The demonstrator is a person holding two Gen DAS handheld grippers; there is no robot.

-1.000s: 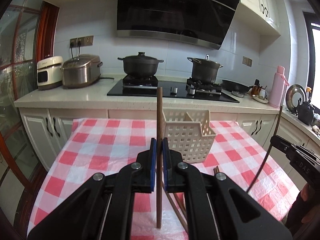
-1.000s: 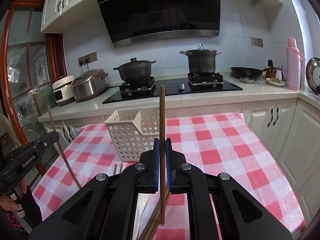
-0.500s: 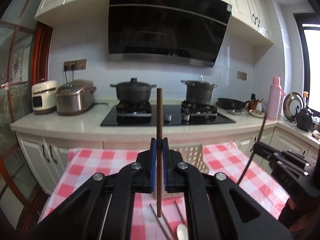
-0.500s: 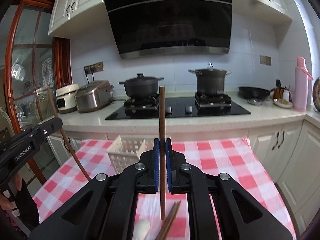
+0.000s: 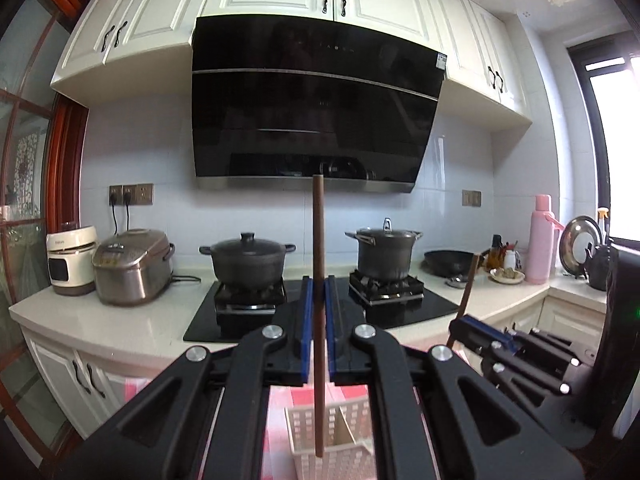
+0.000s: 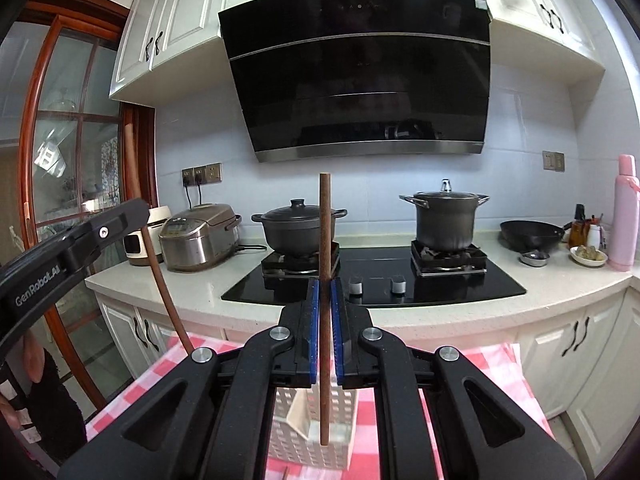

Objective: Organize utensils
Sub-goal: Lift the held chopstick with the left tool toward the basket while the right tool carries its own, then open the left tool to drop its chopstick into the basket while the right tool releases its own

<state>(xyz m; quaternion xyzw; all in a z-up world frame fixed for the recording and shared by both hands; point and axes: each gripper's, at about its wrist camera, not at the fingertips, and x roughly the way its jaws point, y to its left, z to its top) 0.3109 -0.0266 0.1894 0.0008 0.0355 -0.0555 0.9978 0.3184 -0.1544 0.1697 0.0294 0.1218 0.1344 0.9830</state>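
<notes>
My left gripper (image 5: 319, 292) is shut on a brown chopstick (image 5: 318, 240) held upright, its lower tip hanging over the white slotted basket (image 5: 344, 444) on the red checked tablecloth (image 5: 276, 420). My right gripper (image 6: 325, 292) is shut on a second brown chopstick (image 6: 325, 232), also upright, with its tip above the same basket (image 6: 288, 432), which has a divider inside. Each gripper shows in the other's view: the right one (image 5: 468, 326) at the right, the left one (image 6: 136, 216) at the left, each with its chopstick.
Behind the table runs a white counter (image 6: 440, 308) with a black hob (image 6: 400, 280), two dark pots (image 6: 298, 228), a rice cooker (image 6: 200, 236), a pan (image 6: 530, 234) and a pink flask (image 6: 626, 212). A range hood (image 6: 360, 80) hangs above. A person's hand (image 6: 32, 360) is at far left.
Both grippers have risen with their chopsticks. The basket has dropped to the bottom of both views, and the loose utensils on the cloth have gone out of sight.
</notes>
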